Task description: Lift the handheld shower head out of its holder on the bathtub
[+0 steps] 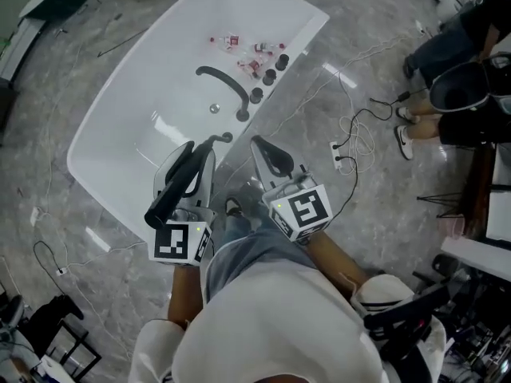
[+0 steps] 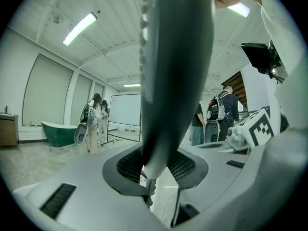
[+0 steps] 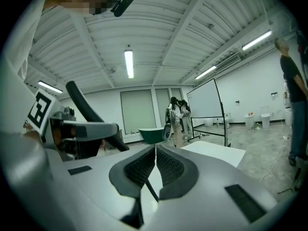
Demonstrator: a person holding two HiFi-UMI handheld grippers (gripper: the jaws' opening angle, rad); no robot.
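Note:
The white bathtub (image 1: pixel 120 134) lies below me, with a black curved spout (image 1: pixel 225 83) and a row of black knobs (image 1: pixel 269 76) on its rim. My left gripper (image 1: pixel 201 162) is raised above the tub's near rim and shut on the black handheld shower head (image 1: pixel 172 190). In the left gripper view the dark shower head (image 2: pixel 173 71) stands upright between the pads of the left gripper (image 2: pixel 156 165). A black hose (image 1: pixel 215 140) curves off beside its tip. My right gripper (image 1: pixel 262 148) is beside it, shut and empty; the pads (image 3: pixel 166 167) of the right gripper (image 3: pixel 155 165) touch.
Small bottles (image 1: pixel 239 46) lie at the tub's far end. White cables and a power strip (image 1: pixel 339 154) are on the marble floor to the right. A person (image 1: pixel 455 54) sits at the upper right. Across the room stand people, a whiteboard (image 3: pixel 207 100) and a green tub (image 2: pixel 60 131).

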